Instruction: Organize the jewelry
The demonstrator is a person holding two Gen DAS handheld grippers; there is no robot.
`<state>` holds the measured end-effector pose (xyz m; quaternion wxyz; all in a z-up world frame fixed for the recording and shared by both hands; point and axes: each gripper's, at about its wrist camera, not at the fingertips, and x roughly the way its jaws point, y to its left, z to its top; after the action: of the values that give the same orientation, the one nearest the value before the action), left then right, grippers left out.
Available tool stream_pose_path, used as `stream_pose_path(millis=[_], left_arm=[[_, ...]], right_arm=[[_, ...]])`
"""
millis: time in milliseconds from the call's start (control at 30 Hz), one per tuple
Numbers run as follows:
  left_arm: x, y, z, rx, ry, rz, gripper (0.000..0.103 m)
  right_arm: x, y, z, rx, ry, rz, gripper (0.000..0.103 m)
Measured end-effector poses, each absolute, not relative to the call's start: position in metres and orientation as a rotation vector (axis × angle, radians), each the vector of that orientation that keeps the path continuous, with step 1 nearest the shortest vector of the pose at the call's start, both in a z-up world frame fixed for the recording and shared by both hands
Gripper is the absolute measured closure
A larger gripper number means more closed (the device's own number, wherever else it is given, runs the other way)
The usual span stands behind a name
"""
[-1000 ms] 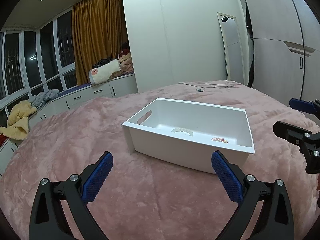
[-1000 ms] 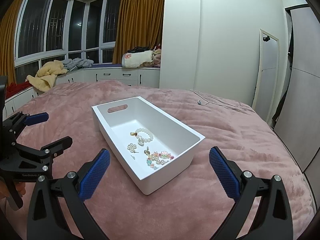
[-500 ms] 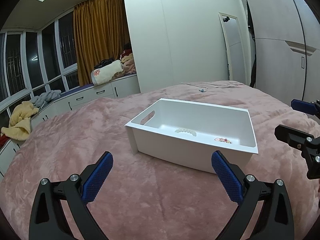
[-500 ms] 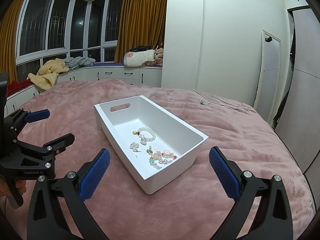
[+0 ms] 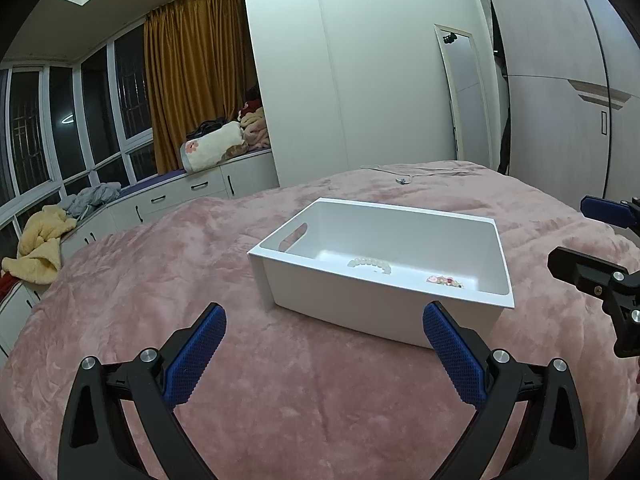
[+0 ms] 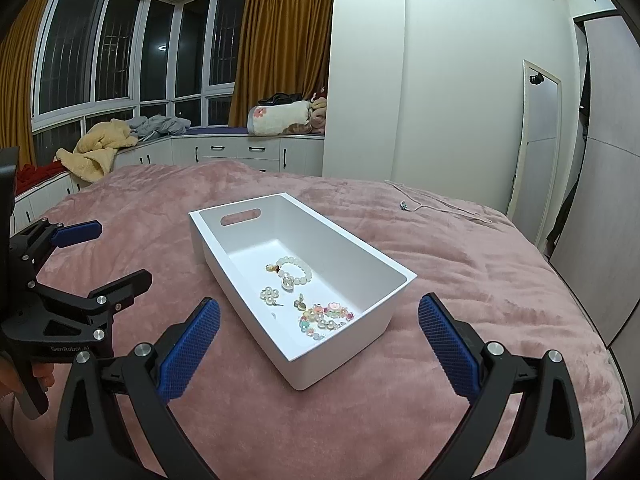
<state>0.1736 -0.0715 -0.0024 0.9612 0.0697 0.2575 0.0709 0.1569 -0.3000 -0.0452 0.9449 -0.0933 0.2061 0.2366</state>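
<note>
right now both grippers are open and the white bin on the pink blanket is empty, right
Not quite. The white bin is not empty: the right wrist view shows a pearl bracelet, pearl earrings and a pastel bead bracelet on its floor. The rest holds: left gripper and right gripper have open jaws, and the bin sits on the pink blanket.

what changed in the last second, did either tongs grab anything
Nothing was grabbed or let go. Both views drifted slightly, so the white bin sits a little further right in frame. Left tongs and right tongs stay open and empty; the jewelry stays in the bin.
</note>
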Motion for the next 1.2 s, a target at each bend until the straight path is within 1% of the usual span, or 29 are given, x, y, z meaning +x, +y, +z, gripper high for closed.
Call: stream_pose_path(millis=[1200], left_arm=[[0.1753, -0.0671, -0.0025, 0.101, 0.519, 0.137, 0.003]], right_arm=[[0.1565, -0.2992, -0.0470, -0.197, 0.431, 0.490, 0.005]])
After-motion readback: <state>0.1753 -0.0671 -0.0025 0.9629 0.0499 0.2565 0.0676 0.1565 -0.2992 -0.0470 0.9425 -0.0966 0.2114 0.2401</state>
